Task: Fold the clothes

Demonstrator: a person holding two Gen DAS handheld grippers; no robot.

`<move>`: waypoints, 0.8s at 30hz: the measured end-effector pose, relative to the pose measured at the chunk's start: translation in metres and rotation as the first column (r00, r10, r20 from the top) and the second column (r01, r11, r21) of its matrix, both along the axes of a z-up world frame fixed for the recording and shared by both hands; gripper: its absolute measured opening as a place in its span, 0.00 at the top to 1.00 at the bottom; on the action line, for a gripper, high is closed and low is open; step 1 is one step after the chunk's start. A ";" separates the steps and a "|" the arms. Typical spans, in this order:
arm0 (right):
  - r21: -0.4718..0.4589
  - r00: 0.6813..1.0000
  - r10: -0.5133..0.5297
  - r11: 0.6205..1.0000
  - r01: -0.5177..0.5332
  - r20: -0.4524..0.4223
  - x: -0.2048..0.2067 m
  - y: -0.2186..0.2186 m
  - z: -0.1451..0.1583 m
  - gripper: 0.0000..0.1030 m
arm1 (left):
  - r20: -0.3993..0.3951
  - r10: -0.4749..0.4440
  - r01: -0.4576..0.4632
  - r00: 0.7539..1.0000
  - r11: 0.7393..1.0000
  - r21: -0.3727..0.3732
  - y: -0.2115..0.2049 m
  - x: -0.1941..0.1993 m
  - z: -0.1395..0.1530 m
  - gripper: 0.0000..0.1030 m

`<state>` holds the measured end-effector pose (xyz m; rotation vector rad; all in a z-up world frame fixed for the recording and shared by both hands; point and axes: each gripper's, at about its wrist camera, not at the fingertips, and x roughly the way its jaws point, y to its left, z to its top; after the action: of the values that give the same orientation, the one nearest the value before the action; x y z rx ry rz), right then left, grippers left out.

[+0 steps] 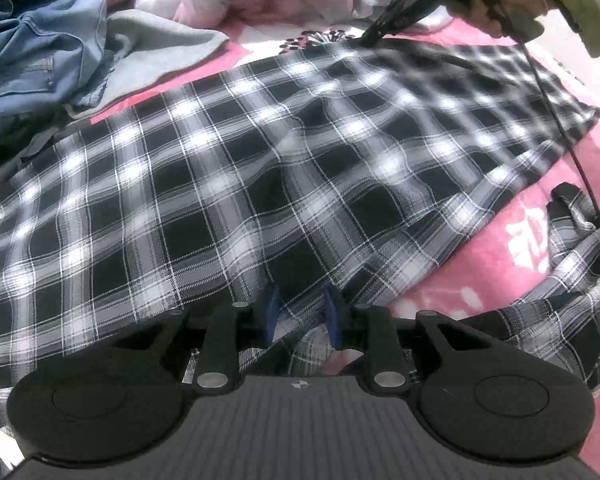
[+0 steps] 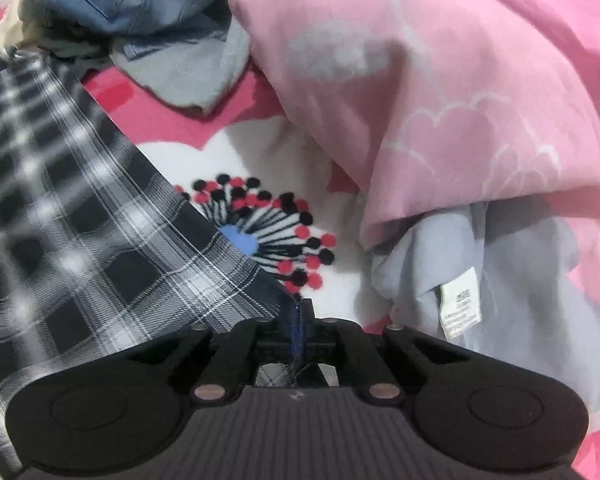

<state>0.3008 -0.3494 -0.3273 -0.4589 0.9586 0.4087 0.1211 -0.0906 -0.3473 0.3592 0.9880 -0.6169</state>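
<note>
A black-and-white plaid shirt (image 1: 260, 184) lies spread over a pink bed cover. My left gripper (image 1: 302, 312) is at its near edge, open. The blue pads (image 1: 271, 312) stand apart with plaid cloth lying between and over the fingertips. In the left wrist view a hand holds my right gripper (image 1: 374, 36) at the shirt's far edge. Seen from the right wrist, that right gripper (image 2: 299, 320) is shut on a corner of the plaid shirt (image 2: 112, 248), which stretches away to the left, lifted and blurred.
Blue jeans (image 1: 32, 40) and a grey garment (image 1: 160, 48) are piled at the far left. A pink duvet (image 2: 440, 100) with a grey lining (image 2: 500, 280) is bunched to the right. A black cable (image 1: 560, 128) runs down from the right gripper over the shirt.
</note>
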 end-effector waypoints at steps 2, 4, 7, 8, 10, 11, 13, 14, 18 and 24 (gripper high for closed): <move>0.017 1.000 -0.012 1.000 0.012 0.010 0.000 -0.003 -0.004 0.99 | 0.004 -0.001 0.001 1.000 1.000 0.016 -0.002 -0.002 0.001 0.77; 0.084 0.999 -0.043 0.996 0.043 -0.001 -0.001 -0.013 0.006 0.94 | 0.009 -0.005 0.005 1.000 0.999 0.036 -0.005 -0.002 0.002 0.77; 0.209 0.995 -0.097 0.973 0.099 -0.022 -0.009 -0.040 0.034 0.66 | 0.016 -0.002 0.001 1.000 0.998 0.065 -0.010 -0.003 0.005 0.76; 0.246 0.994 -0.111 0.963 0.110 -0.010 -0.015 -0.052 0.048 0.55 | 0.018 0.002 -0.003 1.000 0.997 0.073 -0.012 -0.003 0.007 0.76; 0.288 0.991 -0.134 0.949 0.128 0.000 -0.026 -0.080 0.070 0.54 | 0.022 0.011 -0.012 1.000 0.996 0.090 -0.015 -0.003 0.010 0.76; 0.298 0.989 -0.149 0.944 0.144 -0.006 -0.032 -0.095 0.080 0.54 | 0.024 0.015 -0.017 1.000 0.995 0.098 -0.017 -0.003 0.011 0.76; 0.258 0.985 -0.167 0.951 0.169 -0.029 -0.044 -0.126 0.087 0.54 | 0.028 0.024 -0.026 0.999 0.994 0.105 -0.021 -0.002 0.015 0.76; 0.234 0.984 -0.176 0.955 0.181 -0.041 -0.049 -0.141 0.089 0.54 | 0.028 0.027 -0.029 0.999 0.994 0.101 -0.024 -0.002 0.017 0.76; 0.113 0.974 -0.202 0.970 0.213 -0.107 -0.063 -0.182 0.069 0.54 | 0.014 -0.002 0.001 1.000 0.996 0.086 -0.043 -0.004 0.018 0.76; -0.003 0.973 -0.201 0.979 0.202 -0.114 -0.069 -0.214 0.038 0.54 | -0.005 -0.069 0.069 0.998 0.992 0.108 -0.065 -0.007 0.016 0.76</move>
<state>0.2319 -0.5631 -0.2892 -0.3285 1.1021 0.2566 0.1144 -0.1558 -0.3311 0.4908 1.0161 -0.6273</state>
